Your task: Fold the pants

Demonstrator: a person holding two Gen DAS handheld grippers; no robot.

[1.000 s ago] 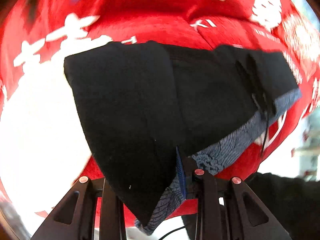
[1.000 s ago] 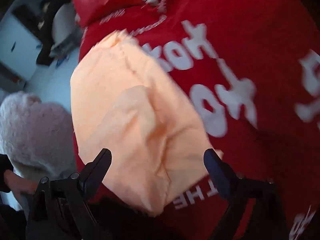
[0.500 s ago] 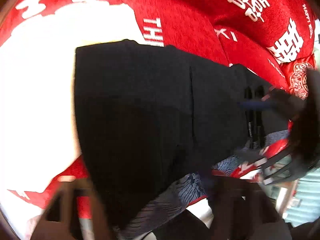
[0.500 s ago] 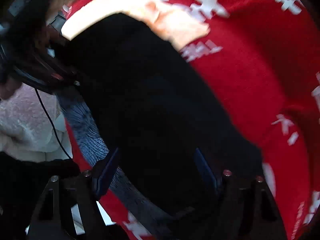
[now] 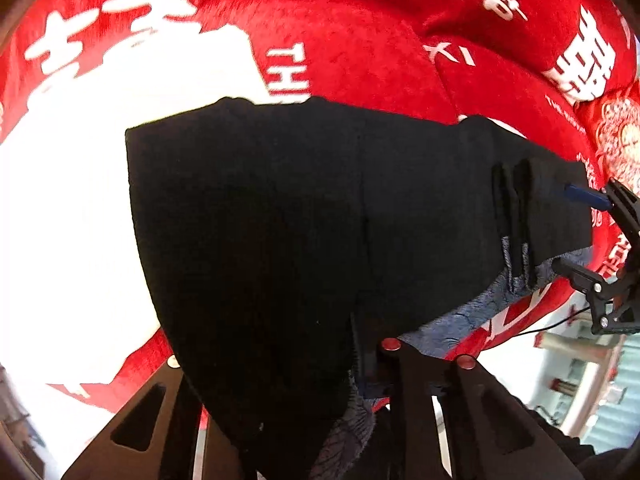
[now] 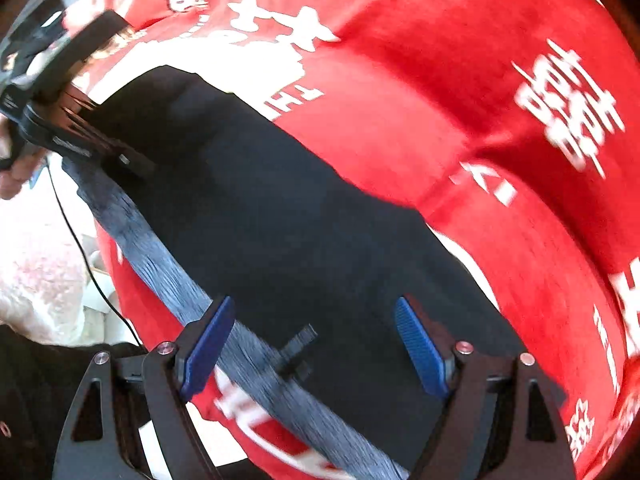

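Black pants (image 5: 304, 216) lie flat on a red blanket. Their blue-grey patterned lining (image 5: 472, 316) shows along the near edge. My left gripper (image 5: 312, 376) is shut on that near edge at the leg end, and the cloth drapes over its fingers. In the right wrist view the pants (image 6: 288, 216) run from upper left to lower right. My right gripper (image 6: 312, 320) hovers over the waistband end beside a belt loop (image 6: 296, 348). Its jaws are opening and its blue pads (image 6: 416, 340) stand wide apart, clear of the cloth. The left gripper (image 6: 80, 136) shows at the far end.
The red blanket (image 5: 360, 40) with large white characters covers the whole surface. A pale pink fluffy item (image 6: 36, 272) and a thin black cable (image 6: 80, 248) lie off the blanket's left edge. A person's hand (image 6: 12, 176) holds the left gripper. The right gripper's frame (image 5: 616, 240) shows at the picture's right edge.
The right gripper swept from over a peach-coloured garment across to the black pants' waistband end. The left gripper stayed at the pants' near edge, shifting slightly.
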